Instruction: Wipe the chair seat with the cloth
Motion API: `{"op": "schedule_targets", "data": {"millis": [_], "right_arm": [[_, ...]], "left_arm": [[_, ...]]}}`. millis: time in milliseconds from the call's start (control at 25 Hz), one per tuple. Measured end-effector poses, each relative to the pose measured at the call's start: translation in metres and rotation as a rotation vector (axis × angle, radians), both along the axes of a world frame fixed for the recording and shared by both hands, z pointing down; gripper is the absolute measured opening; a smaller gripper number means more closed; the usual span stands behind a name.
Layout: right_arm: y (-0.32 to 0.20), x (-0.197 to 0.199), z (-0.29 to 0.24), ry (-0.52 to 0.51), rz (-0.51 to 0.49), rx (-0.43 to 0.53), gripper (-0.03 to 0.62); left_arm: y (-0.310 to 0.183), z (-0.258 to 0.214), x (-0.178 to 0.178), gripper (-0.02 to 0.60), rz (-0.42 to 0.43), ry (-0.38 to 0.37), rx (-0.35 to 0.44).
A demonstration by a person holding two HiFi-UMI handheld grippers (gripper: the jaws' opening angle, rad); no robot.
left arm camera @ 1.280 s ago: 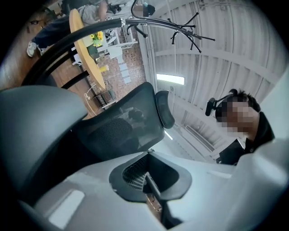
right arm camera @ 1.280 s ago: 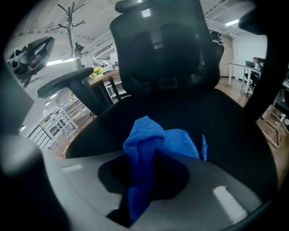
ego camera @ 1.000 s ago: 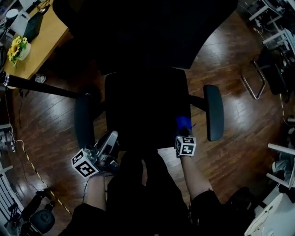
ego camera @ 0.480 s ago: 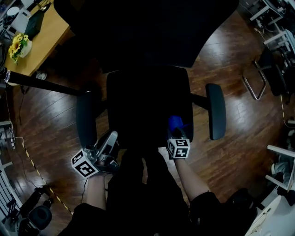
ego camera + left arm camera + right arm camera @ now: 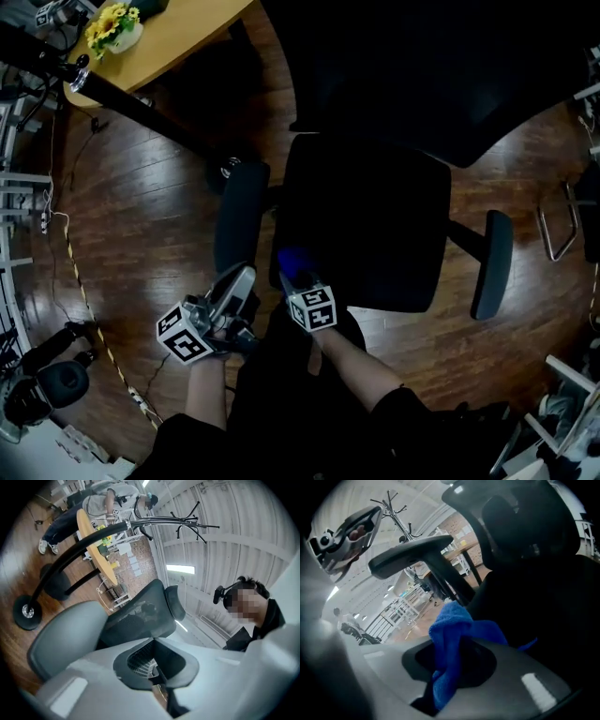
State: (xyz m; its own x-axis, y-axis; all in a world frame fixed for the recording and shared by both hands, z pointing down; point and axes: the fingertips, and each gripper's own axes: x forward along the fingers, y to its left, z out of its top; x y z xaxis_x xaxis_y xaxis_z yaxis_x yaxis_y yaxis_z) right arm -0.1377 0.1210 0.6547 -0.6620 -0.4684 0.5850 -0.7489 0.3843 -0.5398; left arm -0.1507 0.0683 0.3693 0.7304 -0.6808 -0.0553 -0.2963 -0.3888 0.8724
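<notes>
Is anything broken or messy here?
Nothing stands out. The right gripper pinches the blue cloth at the seat's front corner. The left gripper is shut and empty, near the armrest. No spill or damage shows.

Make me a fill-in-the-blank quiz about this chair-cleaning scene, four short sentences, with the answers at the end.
1. The right tool grips a ____ cloth.
2. The chair seat, where the cloth sits at a front corner, is ____ in colour.
3. The left tool, jaws together beside the armrest, holds ____.
4. The flowers on the wooden desk are ____.

Missing words: blue; black; nothing; yellow.
</notes>
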Motion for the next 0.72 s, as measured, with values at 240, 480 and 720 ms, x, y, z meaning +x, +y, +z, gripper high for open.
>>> {"op": "schedule_targets", "data": {"millis": [240, 480, 720], "right_arm": [[0.013, -0.018, 0.012, -0.005, -0.085, 0.017, 0.064], [0.027, 0.084, 0.033, 0.104, 0.071, -0.040, 0.064], [0.055, 0.270, 0.033, 0.251, 0.387, -0.094, 0.064]], "left_arm": [[0.007, 0.005, -0.019, -0.008, -0.031, -0.013, -0.013], [0.001, 0.004, 0.017, -0.008, 0.062, 0.009, 0.002], [-0.009, 0.003, 0.086, -0.008, 0.206, 0.041, 0.021]]}}
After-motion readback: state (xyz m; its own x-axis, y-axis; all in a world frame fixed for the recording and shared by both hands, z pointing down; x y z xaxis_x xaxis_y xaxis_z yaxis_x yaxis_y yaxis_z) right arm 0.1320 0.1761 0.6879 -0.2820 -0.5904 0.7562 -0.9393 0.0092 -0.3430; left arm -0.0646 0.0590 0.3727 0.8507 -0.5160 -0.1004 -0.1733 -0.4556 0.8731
